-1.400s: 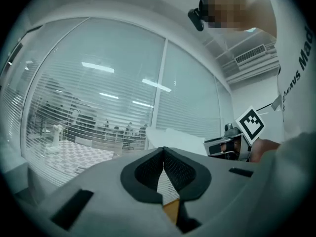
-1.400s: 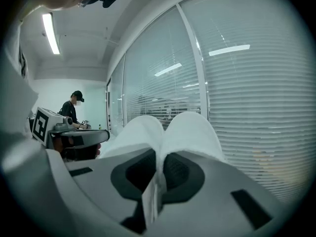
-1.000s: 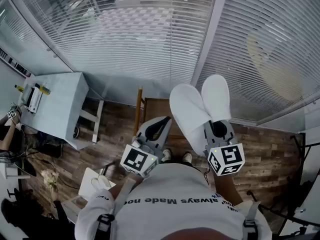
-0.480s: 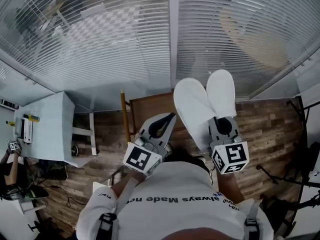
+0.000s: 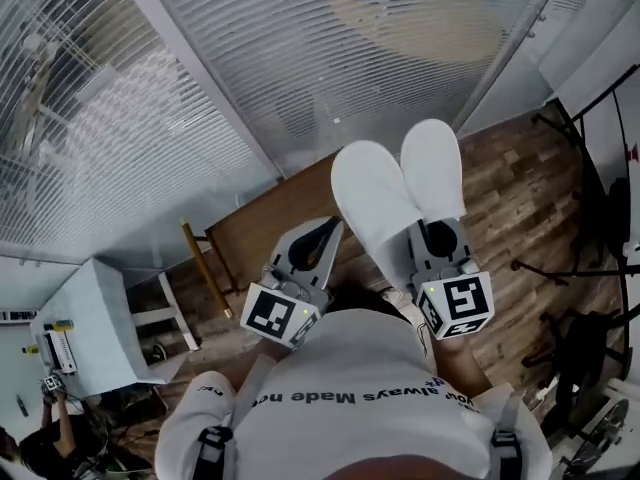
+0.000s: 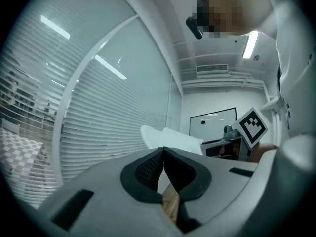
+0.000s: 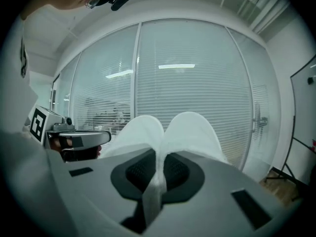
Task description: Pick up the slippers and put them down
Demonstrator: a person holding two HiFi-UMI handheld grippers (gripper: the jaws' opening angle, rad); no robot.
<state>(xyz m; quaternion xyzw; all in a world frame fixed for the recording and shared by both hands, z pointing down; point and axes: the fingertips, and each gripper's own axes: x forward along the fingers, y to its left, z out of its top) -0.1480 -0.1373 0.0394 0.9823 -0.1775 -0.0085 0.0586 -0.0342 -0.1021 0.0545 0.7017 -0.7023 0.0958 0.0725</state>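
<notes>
**Right gripper view: slippers clamped, held in the air**

My right tongs (image 7: 159, 154) are closed on the near edge of the white slippers (image 7: 190, 130), which lie side by side, toes toward the window blinds (image 7: 197, 58). My left tongs (image 6: 163, 151) are closed and empty, just beside them. A wooden desk (image 5: 262, 230) stands below.

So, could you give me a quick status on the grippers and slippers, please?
Right gripper shut on the slippers, both held aloft. Left gripper shut, empty. Wooden table just ahead, nothing seen blocking.
</notes>
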